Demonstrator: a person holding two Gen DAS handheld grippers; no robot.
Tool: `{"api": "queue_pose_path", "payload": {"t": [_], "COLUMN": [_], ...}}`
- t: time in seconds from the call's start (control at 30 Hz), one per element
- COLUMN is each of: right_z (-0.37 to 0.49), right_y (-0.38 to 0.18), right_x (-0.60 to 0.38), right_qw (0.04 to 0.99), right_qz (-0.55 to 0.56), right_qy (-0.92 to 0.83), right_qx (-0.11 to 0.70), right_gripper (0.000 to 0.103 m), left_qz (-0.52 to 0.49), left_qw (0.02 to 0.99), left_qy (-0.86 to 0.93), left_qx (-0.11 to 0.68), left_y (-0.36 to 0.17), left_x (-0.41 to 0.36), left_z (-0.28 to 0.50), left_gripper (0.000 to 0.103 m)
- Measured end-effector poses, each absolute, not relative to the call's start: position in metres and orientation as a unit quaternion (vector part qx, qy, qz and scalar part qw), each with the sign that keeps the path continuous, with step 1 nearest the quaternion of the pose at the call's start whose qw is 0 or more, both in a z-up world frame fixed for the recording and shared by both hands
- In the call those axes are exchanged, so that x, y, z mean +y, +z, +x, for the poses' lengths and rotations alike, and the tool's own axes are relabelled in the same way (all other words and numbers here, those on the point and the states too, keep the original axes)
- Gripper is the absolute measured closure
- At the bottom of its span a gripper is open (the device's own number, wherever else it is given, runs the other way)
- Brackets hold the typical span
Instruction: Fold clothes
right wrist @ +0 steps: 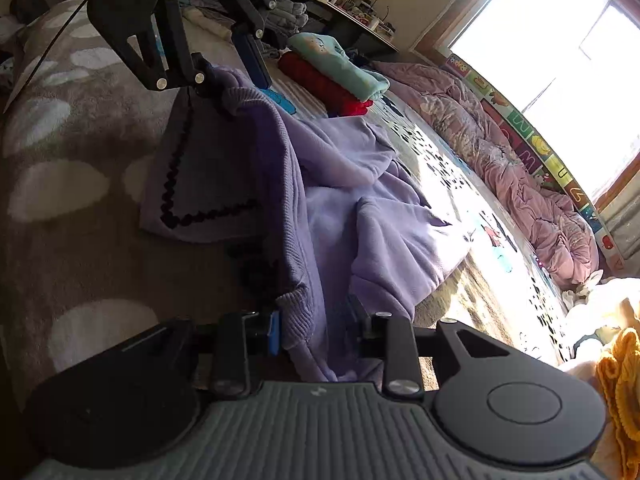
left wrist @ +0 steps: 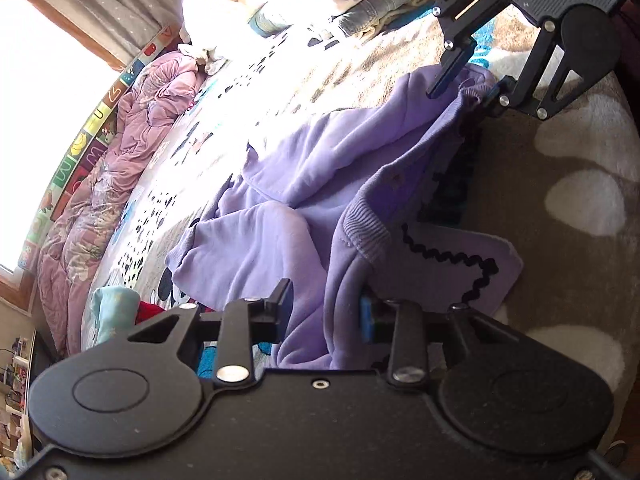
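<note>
A lilac sweatshirt (left wrist: pixel 280 208) lies crumpled across the bed, and its ribbed hem (left wrist: pixel 366 228) is lifted between my two grippers. My left gripper (left wrist: pixel 324 312) sits at the bottom of the left wrist view, shut on a thick fold of the hem. Across from it, my right gripper (left wrist: pixel 466 90) pinches the hem's other end. In the right wrist view the right gripper (right wrist: pixel 320 330) is shut on the ribbed hem (right wrist: pixel 296 312), and the left gripper (right wrist: pixel 232 76) holds the far end up. A lilac flap with black zigzag trim (right wrist: pixel 200 184) rests flat underneath.
A grey blanket with white spots (left wrist: pixel 560 200) covers the near side of the bed. Folded red and teal clothes (right wrist: pixel 332 76) are stacked past the sweatshirt, with folded jeans (left wrist: pixel 384 8) at the other end. A pink quilt (right wrist: pixel 520 184) is bunched along the window wall.
</note>
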State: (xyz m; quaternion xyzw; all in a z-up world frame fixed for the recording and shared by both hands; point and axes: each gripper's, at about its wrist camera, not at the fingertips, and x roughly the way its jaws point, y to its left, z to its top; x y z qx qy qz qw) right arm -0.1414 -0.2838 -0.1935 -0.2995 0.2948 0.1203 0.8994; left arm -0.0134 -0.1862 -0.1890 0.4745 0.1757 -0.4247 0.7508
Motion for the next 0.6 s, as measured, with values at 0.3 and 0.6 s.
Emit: {"api": "queue_pose_path", "payload": {"t": [0.3,0.6], "right_z": [-0.154,-0.167], "right_y": [-0.208,-0.239], "right_x": [-0.281,-0.266], "right_qw": [0.863,0.834], "right_qz": [-0.382,-0.456], "right_qy": [0.153,0.155], "right_qx": [0.294,0.270], "right_gripper": [0.074,0.074], "left_qz": [0.501,0.510], "left_qw": [0.716,0.719], "left_qy": [-0.455,-0.446], "left_qx": [0.173,0.155], "left_y": [-0.202,-0.199], "left_x": [-0.190,-0.184], "left_z": [-0.029,-0.019], "left_gripper": [0.070,0.076]}}
